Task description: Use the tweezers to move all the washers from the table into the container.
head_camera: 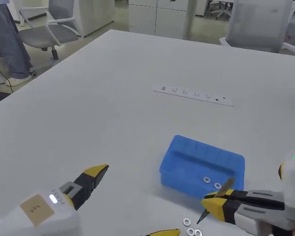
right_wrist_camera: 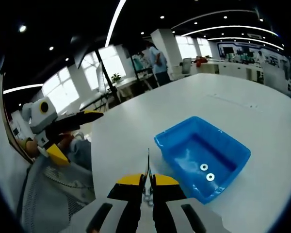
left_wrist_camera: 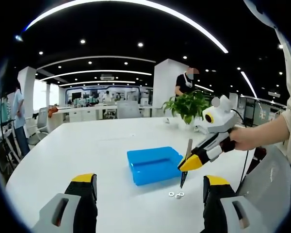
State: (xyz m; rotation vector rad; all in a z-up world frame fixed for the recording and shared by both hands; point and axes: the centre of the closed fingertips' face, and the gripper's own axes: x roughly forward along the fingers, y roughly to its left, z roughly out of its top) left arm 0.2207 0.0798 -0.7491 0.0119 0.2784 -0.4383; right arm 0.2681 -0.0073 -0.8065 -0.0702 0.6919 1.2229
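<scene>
Washers (head_camera: 187, 222) lie at lower right on the surface (head_camera: 113, 108), just beside the blue container (head_camera: 187, 152). My right tongs (head_camera: 210, 201) pinch the tweezers (head_camera: 203, 215); my left tongs (head_camera: 132, 202) are spread. A skewed tip could flick one away.

Left claw (left_wrist_camera: 149, 180) jaws wide apart; right claw (right_wrist_camera: 148, 178) clamped on tweezers (right_wrist_camera: 148, 162).

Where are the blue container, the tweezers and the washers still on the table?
blue container (head_camera: 206, 150): head view, inner face of its far wall.
tweezers (left_wrist_camera: 183, 178): left gripper view, lower shaft near the tip.
washers (head_camera: 187, 222): head view, ring of the one nearest the container.
</scene>
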